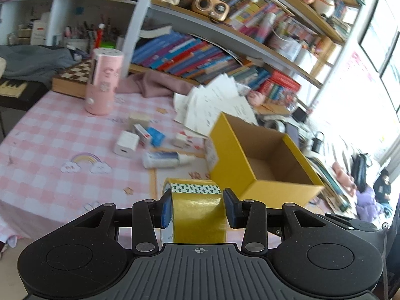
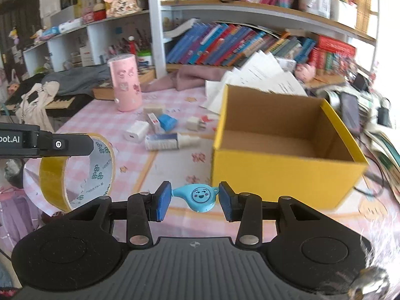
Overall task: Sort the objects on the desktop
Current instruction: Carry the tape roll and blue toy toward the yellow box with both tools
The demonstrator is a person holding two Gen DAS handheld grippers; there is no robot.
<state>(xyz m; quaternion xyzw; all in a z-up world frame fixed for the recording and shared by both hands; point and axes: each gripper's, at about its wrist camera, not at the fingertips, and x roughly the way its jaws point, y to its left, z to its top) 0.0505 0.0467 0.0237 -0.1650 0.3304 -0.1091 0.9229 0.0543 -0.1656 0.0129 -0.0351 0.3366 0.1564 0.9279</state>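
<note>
A yellow tape roll (image 1: 197,212) is held tight by the left gripper (image 1: 197,206). A blue smiley whistle (image 2: 197,197) is pinched by the right gripper (image 2: 195,200). A yellow box (image 2: 282,172) is seen near, and small boxes (image 2: 155,125) farther left.

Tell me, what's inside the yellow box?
Nothing that shows. The yellow box is open, and the right wrist view sees bare brown cardboard on its floor and walls. The near wall hides the front strip of the floor, so something small could lie there.

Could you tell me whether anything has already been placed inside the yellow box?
No, the yellow box shows only its bare brown cardboard floor and walls in the right wrist view, with nothing lying inside the part that is visible.
</note>
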